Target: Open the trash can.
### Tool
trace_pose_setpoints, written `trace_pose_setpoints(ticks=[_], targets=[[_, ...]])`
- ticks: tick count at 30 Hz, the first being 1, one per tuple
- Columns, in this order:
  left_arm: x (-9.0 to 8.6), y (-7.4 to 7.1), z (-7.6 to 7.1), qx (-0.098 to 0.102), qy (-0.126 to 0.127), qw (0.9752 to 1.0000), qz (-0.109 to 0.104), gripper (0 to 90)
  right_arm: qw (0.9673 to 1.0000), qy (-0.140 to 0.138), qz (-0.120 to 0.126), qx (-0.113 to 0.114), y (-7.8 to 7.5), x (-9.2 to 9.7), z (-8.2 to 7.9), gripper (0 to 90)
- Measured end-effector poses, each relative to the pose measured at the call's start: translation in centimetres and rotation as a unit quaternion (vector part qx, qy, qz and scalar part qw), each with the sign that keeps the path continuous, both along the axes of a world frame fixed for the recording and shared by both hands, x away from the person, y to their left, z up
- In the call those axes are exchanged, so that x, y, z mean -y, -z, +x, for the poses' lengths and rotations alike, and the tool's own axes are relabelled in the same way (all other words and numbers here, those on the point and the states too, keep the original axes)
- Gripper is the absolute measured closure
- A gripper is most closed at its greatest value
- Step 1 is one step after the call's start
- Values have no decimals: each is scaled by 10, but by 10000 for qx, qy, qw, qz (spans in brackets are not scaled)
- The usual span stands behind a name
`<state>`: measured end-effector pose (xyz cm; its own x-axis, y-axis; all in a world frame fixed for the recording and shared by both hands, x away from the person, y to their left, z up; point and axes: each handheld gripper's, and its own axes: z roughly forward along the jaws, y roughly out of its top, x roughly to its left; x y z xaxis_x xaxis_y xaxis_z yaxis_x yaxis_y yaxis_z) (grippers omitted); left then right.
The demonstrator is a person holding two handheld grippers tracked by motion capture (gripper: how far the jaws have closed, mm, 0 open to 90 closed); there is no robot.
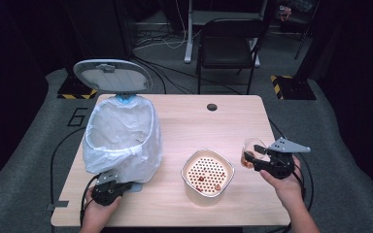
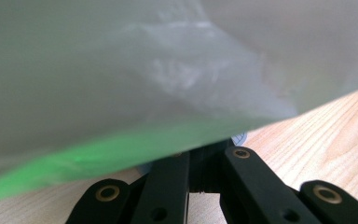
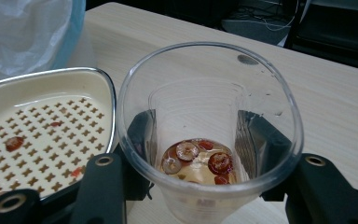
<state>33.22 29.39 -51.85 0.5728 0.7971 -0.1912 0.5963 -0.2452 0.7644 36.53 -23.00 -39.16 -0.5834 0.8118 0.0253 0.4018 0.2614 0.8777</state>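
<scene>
Your right gripper [image 1: 258,156] clamps clear cup [image 3: 209,135] beside strainer bowl [image 1: 189,167] rim; bare table [image 1: 199,126] beyond. Your left gripper [image 1: 110,187] closed under bin bag [image 1: 121,136], nothing seen held.

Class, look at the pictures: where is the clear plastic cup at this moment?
In the high view the clear plastic cup is at the table's right side, gripped by the right gripper, just right of the cream strainer bowl.

A clear plastic cup [image 3: 208,128], upright and lifted near the table's right edge, holds reddish slices in shallow liquid. Just left stands the cream strainer container [image 1: 207,176] near the front edge.
</scene>
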Motion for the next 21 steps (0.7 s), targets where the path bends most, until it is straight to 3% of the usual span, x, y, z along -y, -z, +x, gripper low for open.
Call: trace_pose_setpoints(ticks=[3, 11, 14, 17, 21], targets=[[1, 1, -1, -63, -148, 9999, -60, 900, 9999, -60, -25, 87, -8, -4, -2, 499], [0, 0, 0, -14, -13, 10000, -4, 900, 9995, -165, -44, 282, -17, -12, -3, 509], [2, 1, -1, -52, -174, 9998, -68, 900, 9992, -230, -72, 329, -20, -15, -4, 512], [0, 0, 0, 6, -44, 10000, -15, 900, 9989, -279, -94, 378, -23, -18, -7, 514], [1, 1, -1, -60, -155, 9998, -63, 900, 9973, -375, -190, 610, -28, -21, -9, 515]])
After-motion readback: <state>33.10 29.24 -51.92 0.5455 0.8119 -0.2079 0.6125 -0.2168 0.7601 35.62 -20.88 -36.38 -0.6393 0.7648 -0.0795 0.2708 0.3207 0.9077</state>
